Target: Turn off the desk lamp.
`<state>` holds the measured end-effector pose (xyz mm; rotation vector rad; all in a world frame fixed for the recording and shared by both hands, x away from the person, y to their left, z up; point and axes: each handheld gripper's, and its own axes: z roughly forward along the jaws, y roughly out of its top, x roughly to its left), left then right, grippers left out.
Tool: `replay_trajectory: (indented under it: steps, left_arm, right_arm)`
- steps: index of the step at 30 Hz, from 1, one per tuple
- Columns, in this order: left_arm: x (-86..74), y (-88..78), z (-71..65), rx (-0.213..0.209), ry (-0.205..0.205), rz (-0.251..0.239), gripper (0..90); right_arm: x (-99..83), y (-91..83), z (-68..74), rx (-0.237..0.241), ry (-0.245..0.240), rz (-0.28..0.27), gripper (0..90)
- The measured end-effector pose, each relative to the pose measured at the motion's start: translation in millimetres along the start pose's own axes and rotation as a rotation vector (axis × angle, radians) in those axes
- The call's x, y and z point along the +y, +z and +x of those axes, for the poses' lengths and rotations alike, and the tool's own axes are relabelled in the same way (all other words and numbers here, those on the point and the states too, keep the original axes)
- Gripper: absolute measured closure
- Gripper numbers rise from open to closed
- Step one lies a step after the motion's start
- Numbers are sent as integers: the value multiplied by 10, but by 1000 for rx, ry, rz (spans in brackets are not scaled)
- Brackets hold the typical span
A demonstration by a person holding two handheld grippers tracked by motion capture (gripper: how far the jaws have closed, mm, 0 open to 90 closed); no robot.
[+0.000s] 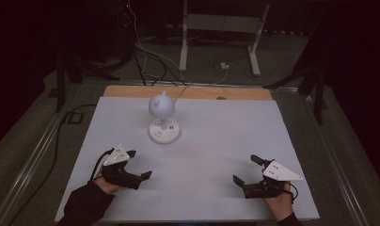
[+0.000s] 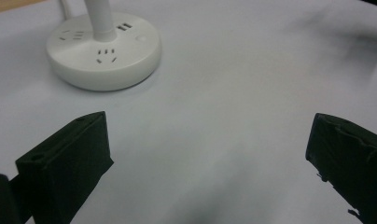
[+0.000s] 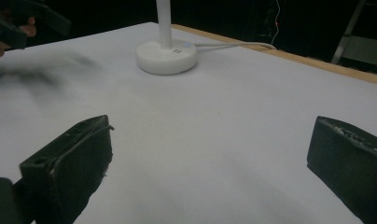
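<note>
A white desk lamp (image 1: 162, 107) stands at the table's far middle, its round base (image 1: 164, 132) carrying sockets and USB ports. Near the front left, my left gripper (image 1: 140, 164) rests low over the white sheet, jaws wide apart and empty. The left gripper view shows those jaws (image 2: 207, 126) spread over bare sheet, with the lamp base (image 2: 102, 51) ahead at upper left. My right gripper (image 1: 245, 169) sits at the front right, open too, nothing between its jaws (image 3: 212, 128). Its view has the lamp base (image 3: 166, 57) farther off.
The white sheet (image 1: 216, 136) covers the table, and a wooden strip (image 1: 240, 93) shows along the far edge. The lamp's white cable (image 3: 233, 45) runs off the back. Beyond lie dark floor cables (image 1: 146, 61) and a white desk frame (image 1: 221, 28).
</note>
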<state>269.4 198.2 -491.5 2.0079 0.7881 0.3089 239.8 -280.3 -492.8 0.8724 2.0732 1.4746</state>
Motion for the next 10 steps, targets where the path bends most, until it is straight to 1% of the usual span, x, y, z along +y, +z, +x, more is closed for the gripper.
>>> replay_trajectory:
  steps: [1,3,4,7,10]
  left_arm:
    - [-24,-1,5,-7,2,5,6]
    - [-90,3,9,5,13,23,6]
    - [-118,3,13,3,17,28,6]
    - [-178,-2,26,-7,1,31,6]
    - [-197,6,29,-9,5,31,6]
  right_arm:
    - [-1,2,-2,-1,2,1,0]
    - [-4,3,-4,-2,6,5,0]
    - [-4,3,-4,-2,4,5,0]
    - [-2,6,-2,-1,2,4,0]
    - [-3,6,3,-1,1,5,0]
